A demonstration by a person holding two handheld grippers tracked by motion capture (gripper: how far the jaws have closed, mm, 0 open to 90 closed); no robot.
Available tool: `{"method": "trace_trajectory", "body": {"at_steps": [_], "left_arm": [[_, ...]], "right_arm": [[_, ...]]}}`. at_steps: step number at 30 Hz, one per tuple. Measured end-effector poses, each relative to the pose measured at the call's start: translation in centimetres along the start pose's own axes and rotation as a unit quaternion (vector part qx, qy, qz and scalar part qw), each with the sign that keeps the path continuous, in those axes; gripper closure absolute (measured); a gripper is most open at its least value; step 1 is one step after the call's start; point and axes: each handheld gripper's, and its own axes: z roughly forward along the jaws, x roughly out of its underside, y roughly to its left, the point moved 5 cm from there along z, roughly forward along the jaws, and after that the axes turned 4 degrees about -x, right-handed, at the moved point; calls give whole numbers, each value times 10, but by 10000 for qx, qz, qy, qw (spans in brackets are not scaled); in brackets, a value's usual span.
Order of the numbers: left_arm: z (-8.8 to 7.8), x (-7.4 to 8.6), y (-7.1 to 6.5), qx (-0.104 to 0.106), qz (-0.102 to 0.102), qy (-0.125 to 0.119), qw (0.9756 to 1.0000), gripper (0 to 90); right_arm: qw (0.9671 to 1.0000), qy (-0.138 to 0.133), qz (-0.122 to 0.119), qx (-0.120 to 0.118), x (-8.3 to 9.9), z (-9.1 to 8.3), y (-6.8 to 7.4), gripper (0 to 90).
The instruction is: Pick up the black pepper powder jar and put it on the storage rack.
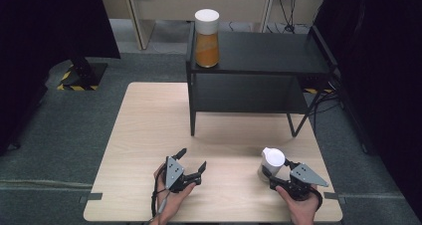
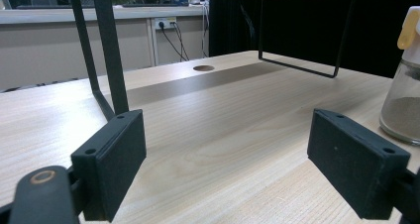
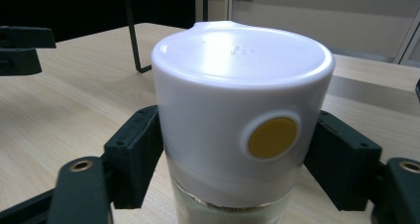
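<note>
White-lidded jar (image 3: 233,110) showing a yellow dot, orange-filled jar (image 1: 206,48) wearing a white cap, black shelf (image 1: 259,53) standing on pale wood table (image 1: 149,135).

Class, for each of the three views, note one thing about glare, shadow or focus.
High view: dark curtains flank the evenly lit table. Left gripper view: the shelf casts a broad shadow across the wood. Right gripper view: soft glare lies on the white lid; the background wall is blurred.

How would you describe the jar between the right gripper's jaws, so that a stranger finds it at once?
On the wooden table, look at the near right part, in front of the black shelf. The small glass jar stands there between the jaws of the right gripper. Unlike the tall orange-filled jar on the shelf, its white lid bears a yellow dot.
</note>
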Motion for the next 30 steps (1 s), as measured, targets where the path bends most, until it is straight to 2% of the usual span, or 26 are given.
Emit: {"method": "trace_trajectory", "body": {"at_steps": [8, 13, 16, 20, 30], "left_arm": [[0, 0, 0, -1, 6, -1, 10000, 145], [0, 0, 0, 1, -21, -1, 10000, 146], [0, 0, 0, -5, -22, -3, 10000, 145], [0, 0, -1, -13, 37, -3, 10000, 146], [0, 0, -1, -21, 33, -2, 10000, 146]], "right_arm": [[9999, 87, -56, 48, -5, 1, 2, 300], [9998, 22, 194, -16, -7, 0, 0, 303], [9999, 15, 132, 58, -10, 0, 3, 303], [9998, -106, 108, 158, -16, -5, 5, 303], [9976, -508, -73, 469, -42, -20, 9, 303]]}}
